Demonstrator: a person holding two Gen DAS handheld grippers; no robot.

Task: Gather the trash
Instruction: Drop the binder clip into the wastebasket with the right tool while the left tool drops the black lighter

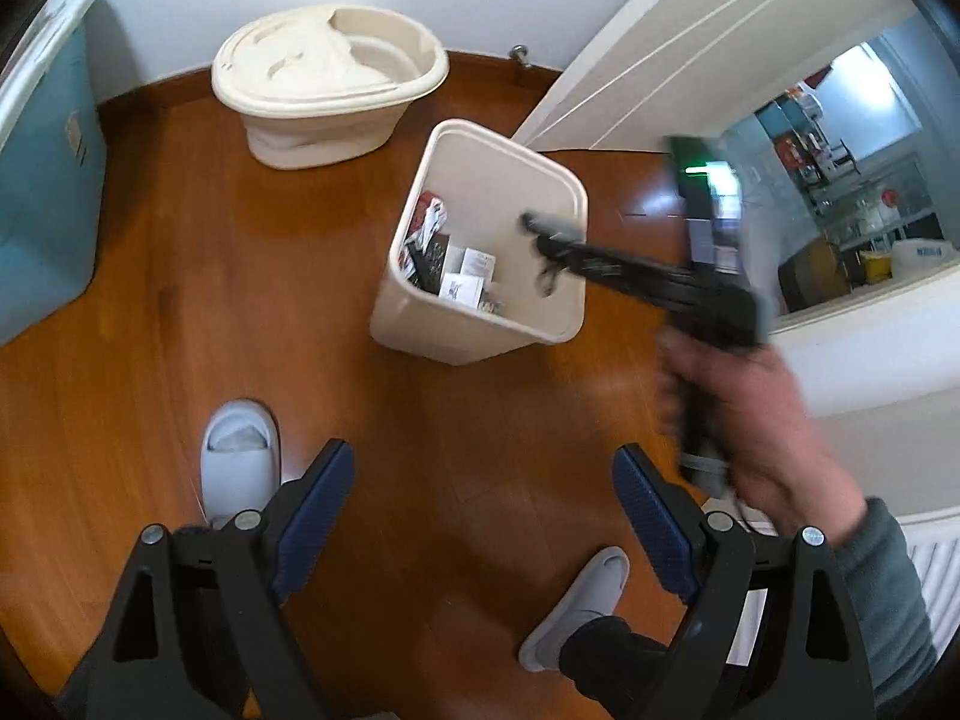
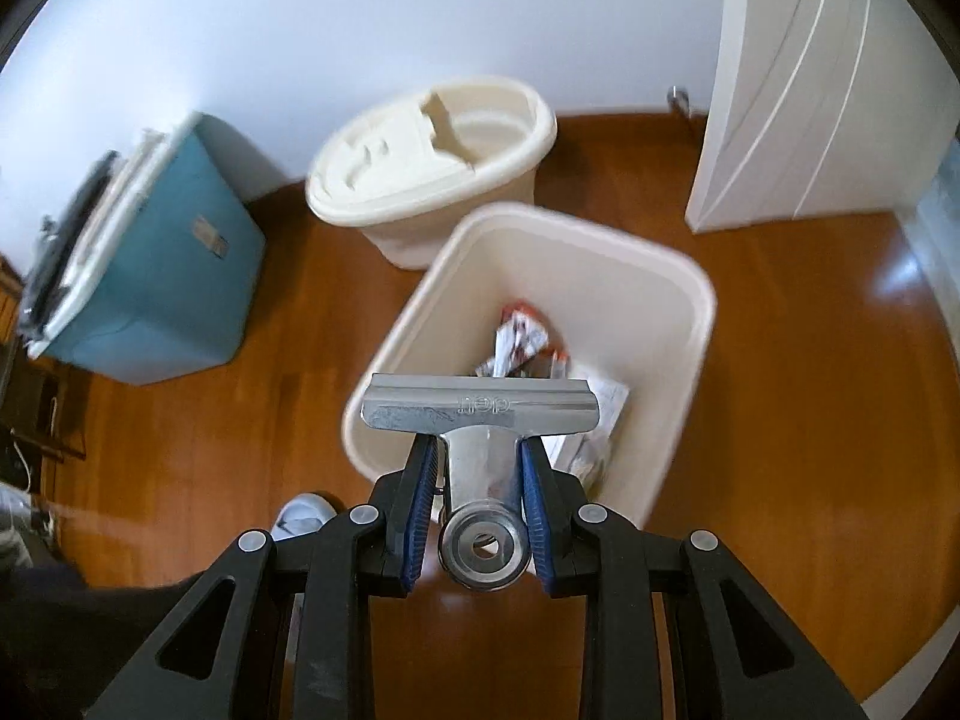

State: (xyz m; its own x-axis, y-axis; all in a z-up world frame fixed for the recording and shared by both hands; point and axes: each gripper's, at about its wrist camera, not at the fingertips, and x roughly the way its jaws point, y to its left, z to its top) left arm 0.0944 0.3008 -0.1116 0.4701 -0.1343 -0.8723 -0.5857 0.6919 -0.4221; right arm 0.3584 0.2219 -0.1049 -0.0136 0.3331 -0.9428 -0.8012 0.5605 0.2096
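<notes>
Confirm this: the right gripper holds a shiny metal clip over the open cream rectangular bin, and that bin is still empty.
Wrong on one point: the cream rectangular bin is not empty. The right wrist view shows crumpled wrappers and paper lying in it. The rest stands: the right gripper is shut on the shiny metal clip above the open bin.

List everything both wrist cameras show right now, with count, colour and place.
Waste bin: one, cream, open, on the wood floor, centre.
Trash in bin: several wrappers and papers, white, black, red.
Metal clip: one, silver, gripped over the bin.
Lidded bucket: one, cream, by the wall behind the bin.
Storage box: one, teal with white lid, left.
Door: one, white, open, right.
Slippers: two, pale grey, on the person's feet.
Right hand: one, grey sleeve, holding the right tool.
Left tongs: black, blue pads, open, empty.
Right tongs: black, blue pads, shut on the clip.
</notes>
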